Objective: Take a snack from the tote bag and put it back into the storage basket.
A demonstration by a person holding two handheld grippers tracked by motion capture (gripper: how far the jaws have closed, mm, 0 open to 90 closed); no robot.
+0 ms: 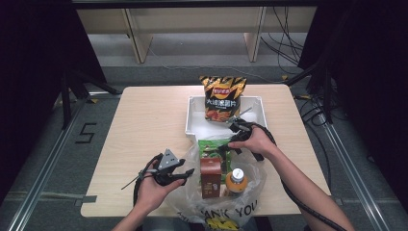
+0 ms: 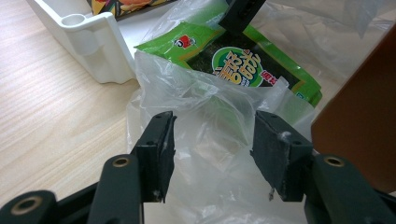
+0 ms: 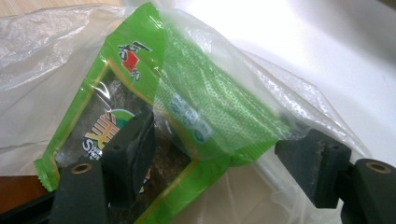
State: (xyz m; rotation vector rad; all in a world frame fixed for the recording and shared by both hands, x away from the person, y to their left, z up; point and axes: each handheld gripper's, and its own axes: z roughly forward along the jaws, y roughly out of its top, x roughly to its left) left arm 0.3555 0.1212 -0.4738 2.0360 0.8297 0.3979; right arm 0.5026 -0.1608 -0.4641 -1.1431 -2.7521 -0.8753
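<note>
Over the clear plastic bag (image 1: pixel 226 192), the right gripper (image 3: pixel 215 154) has its jaws apart around the green snack packet (image 3: pixel 135 98). Left gripper (image 2: pixel 212 135) jaws are apart around a bag fold.

My fixed high view sits above my side of the table (image 1: pixel 144 110) and looks forward and down, far enough back to take in the whole top and the floor beyond. My left gripper view rides low and close, looking along its jaws across the clear plastic bag (image 2: pixel 205 116) toward the green packet (image 2: pixel 233 65) and the corner of the white tray (image 2: pixel 100 46). My right gripper view is closer still, aimed down at that same green packet (image 3: pixel 135 93) through the bag. All three views share the packet and the bag.
</note>
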